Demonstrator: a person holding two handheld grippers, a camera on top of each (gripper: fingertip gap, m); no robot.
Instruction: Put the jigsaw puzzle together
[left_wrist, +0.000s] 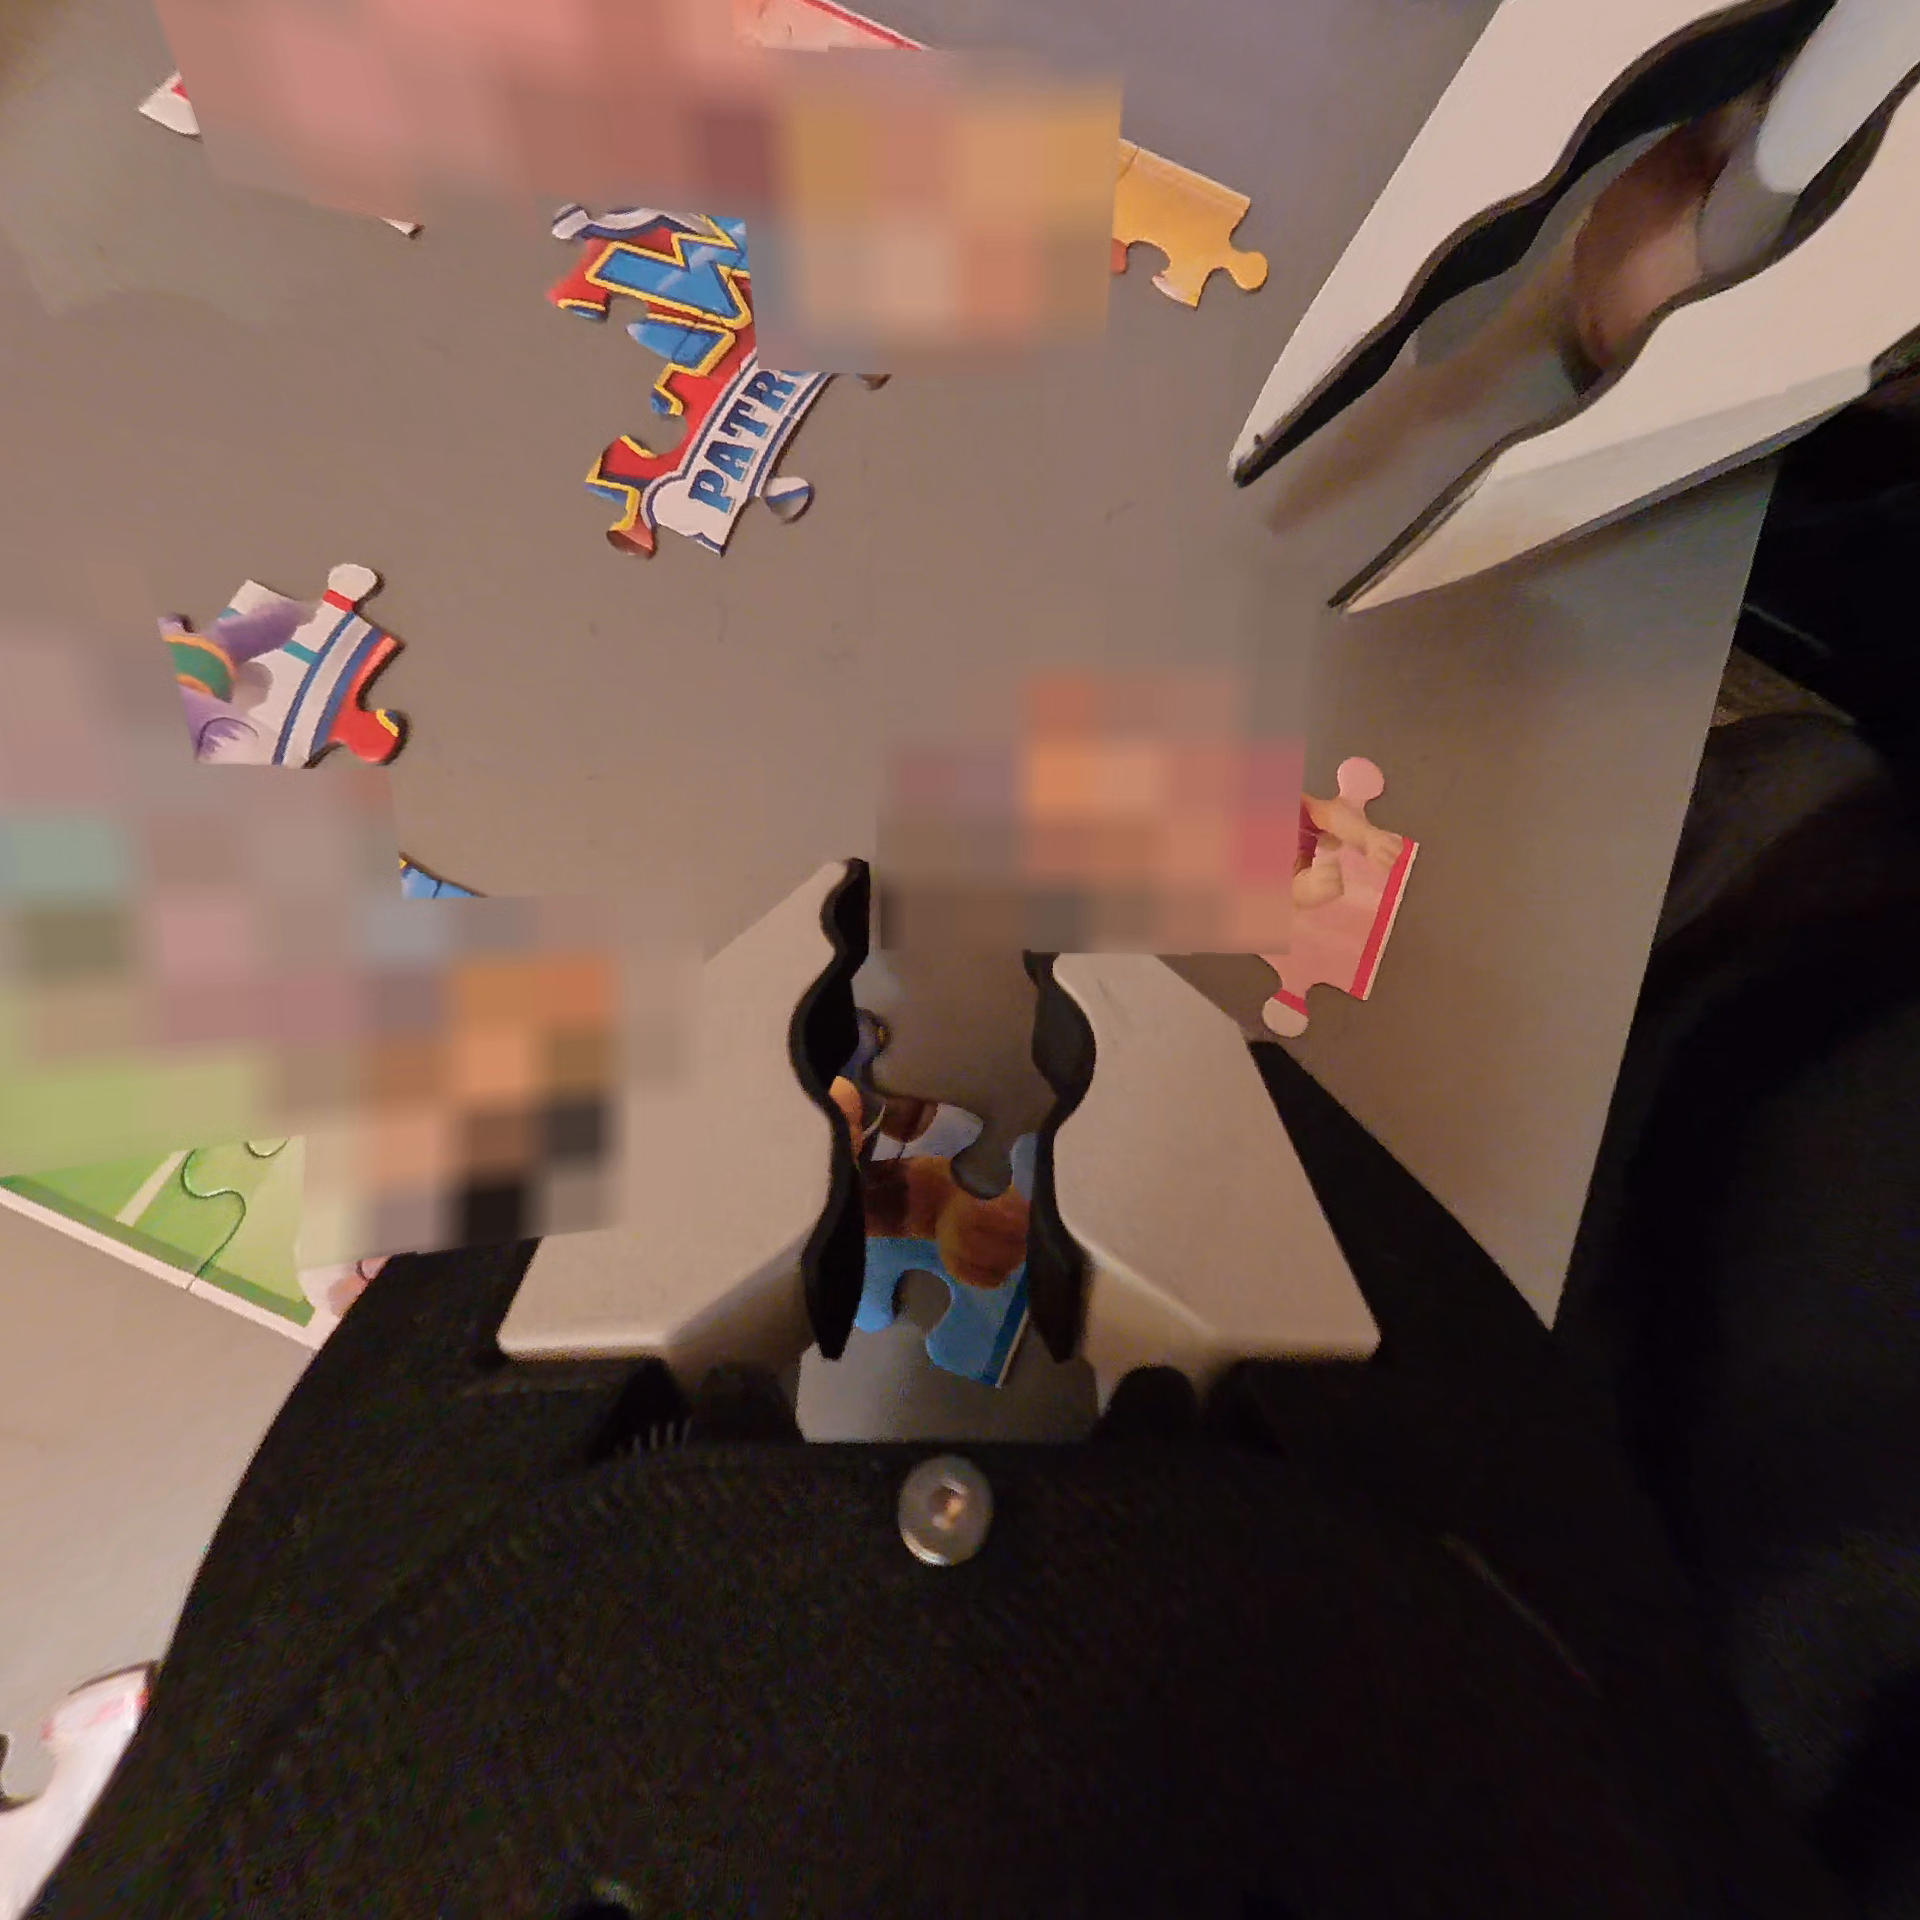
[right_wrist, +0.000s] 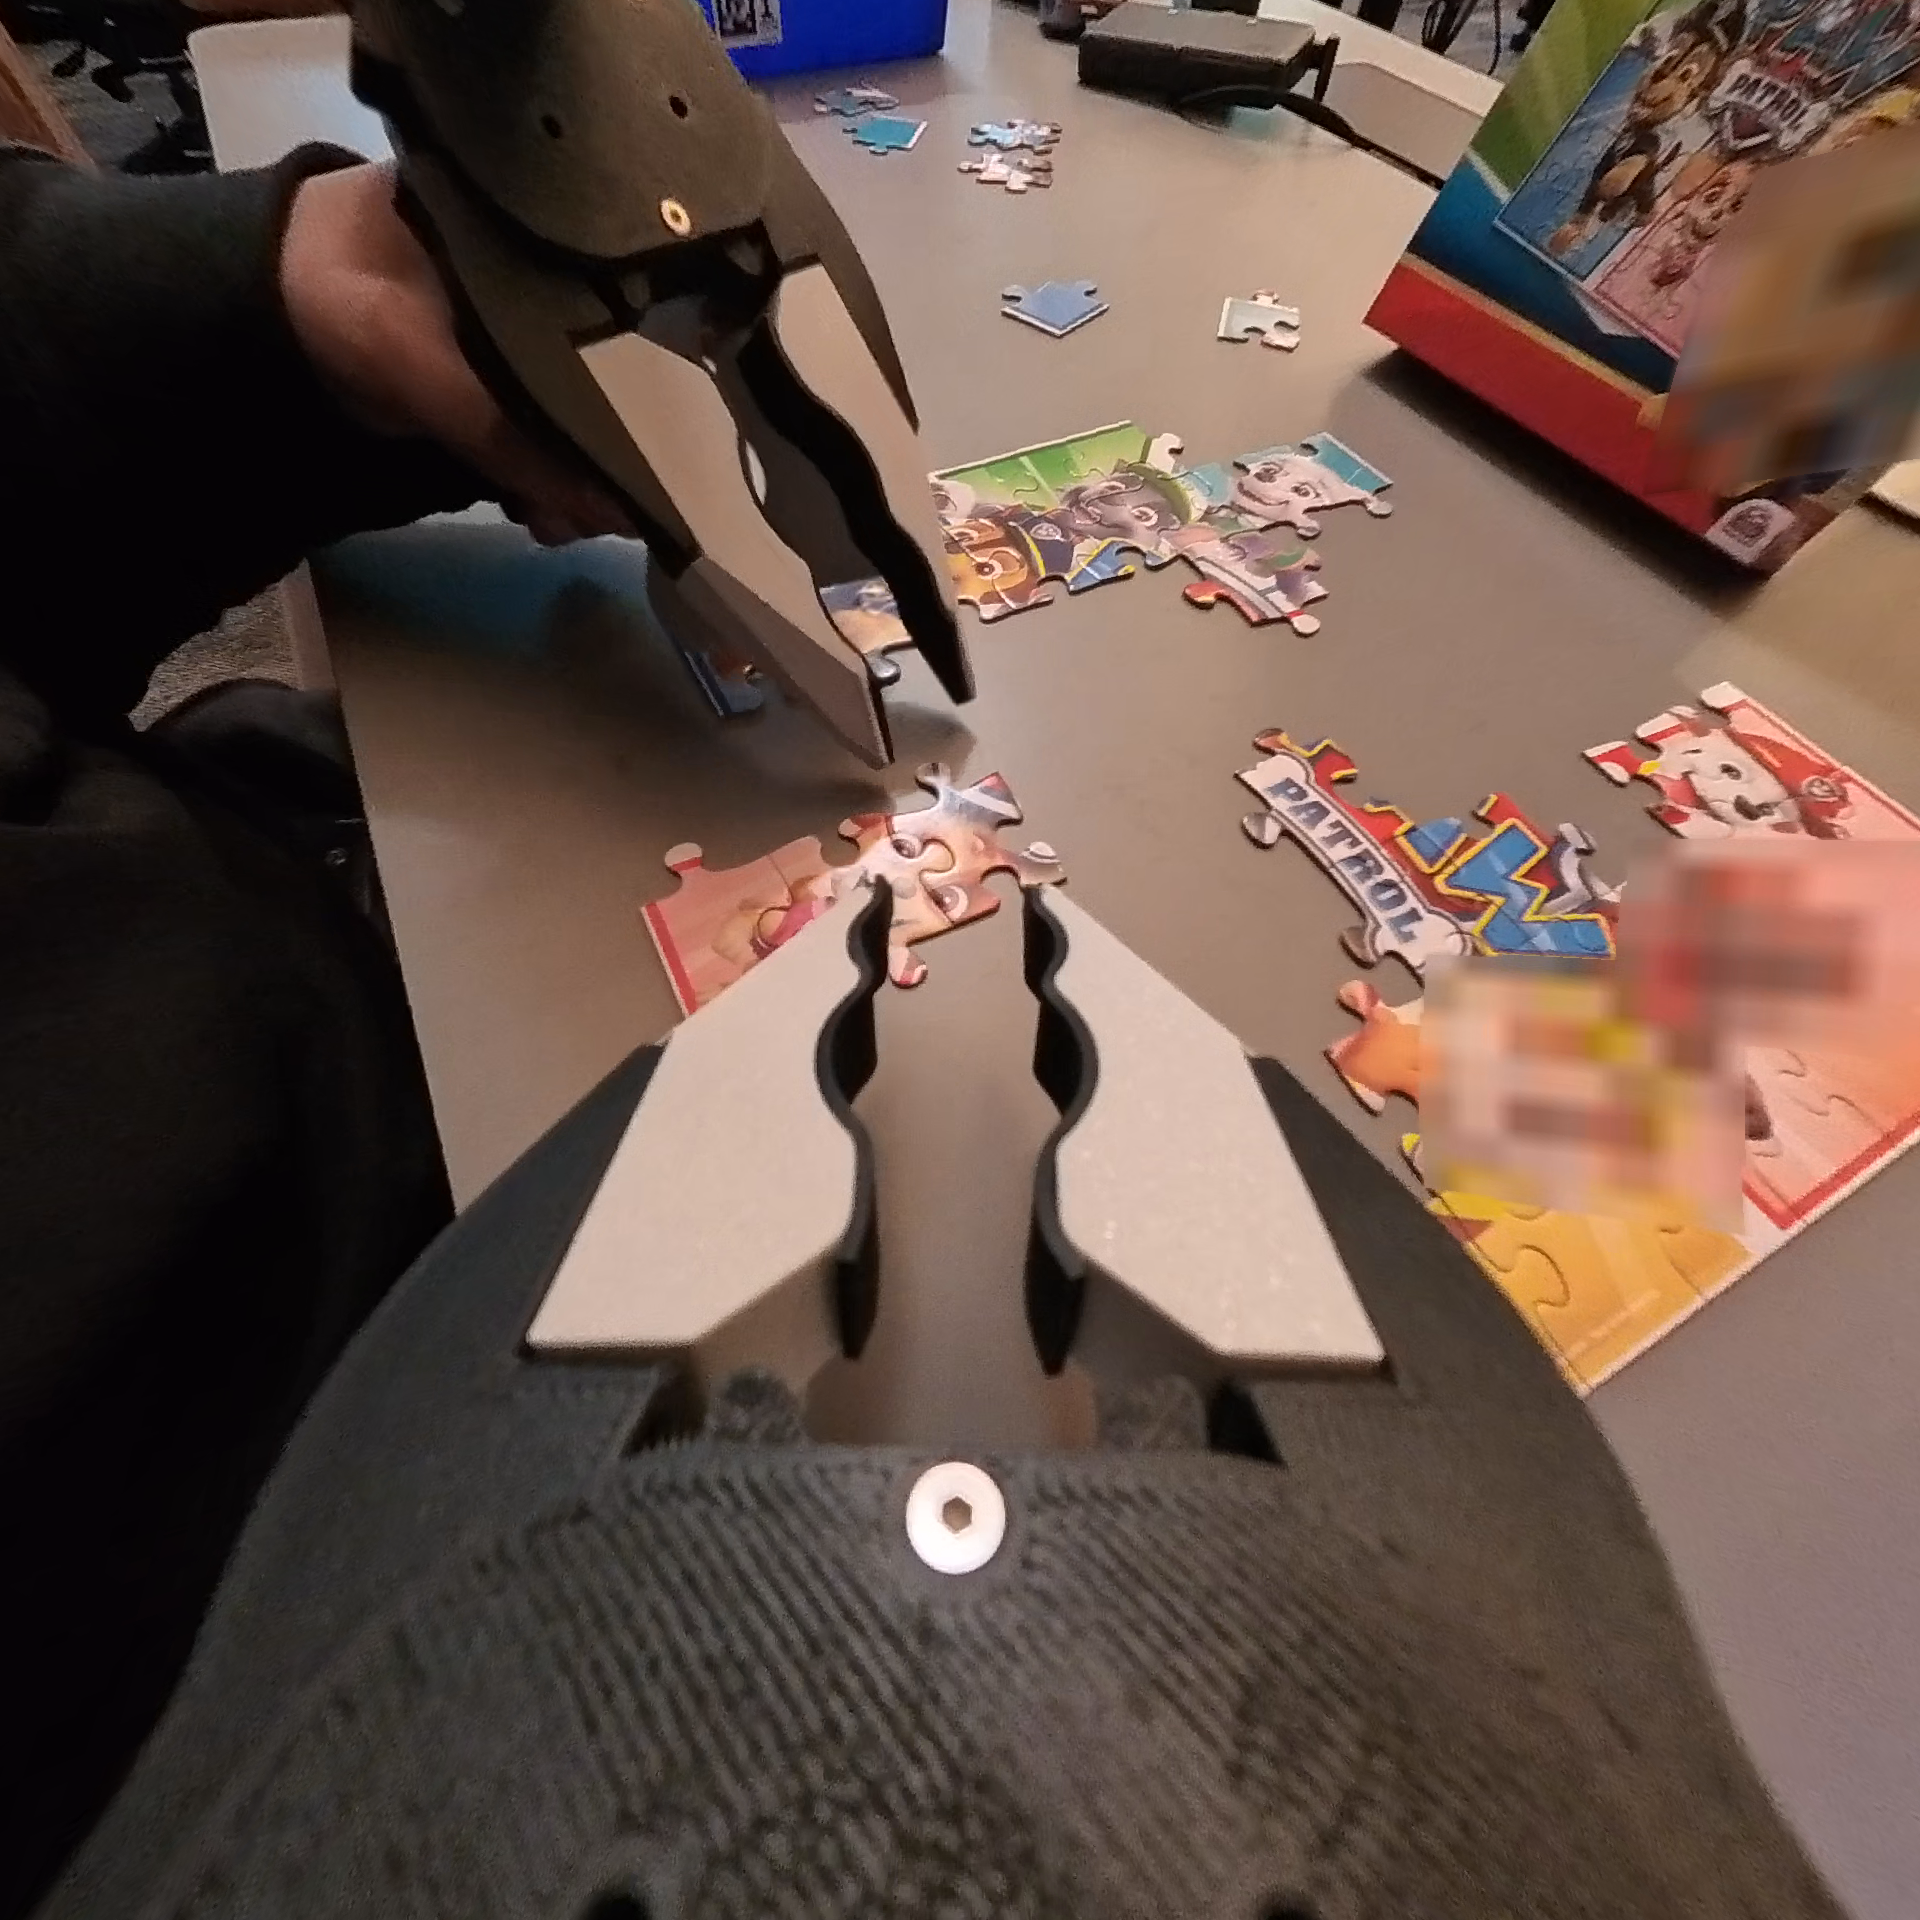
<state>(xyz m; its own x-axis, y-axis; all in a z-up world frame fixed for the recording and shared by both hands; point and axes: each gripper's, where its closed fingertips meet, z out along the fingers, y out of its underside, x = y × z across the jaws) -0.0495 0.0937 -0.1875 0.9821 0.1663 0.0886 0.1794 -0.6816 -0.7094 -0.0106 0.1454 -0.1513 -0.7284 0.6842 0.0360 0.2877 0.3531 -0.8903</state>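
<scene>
Directly at twelve o'clock off the right gripper, parted and bare, lies a pink puzzle cluster on the grey table. At eleven o'clock, the left gripper hovers, parted; whether it holds the blue puzzle piece seen between its fingers is unclear.

a grey table bears scattered puzzle pieces and a puzzle box.

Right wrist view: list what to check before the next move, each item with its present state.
1. Right gripper jaws apart, nothing between them: ok.
2. Pink joined pieces lying flat just beyond its fingertips: ok.
3. Pink joined pieces fully on the table: ok.
4. Left gripper standing apart from the right gripper: ok.
5. Left gripper's pads touching the blue-and-brown piece seen between them: cannot tell.
</scene>
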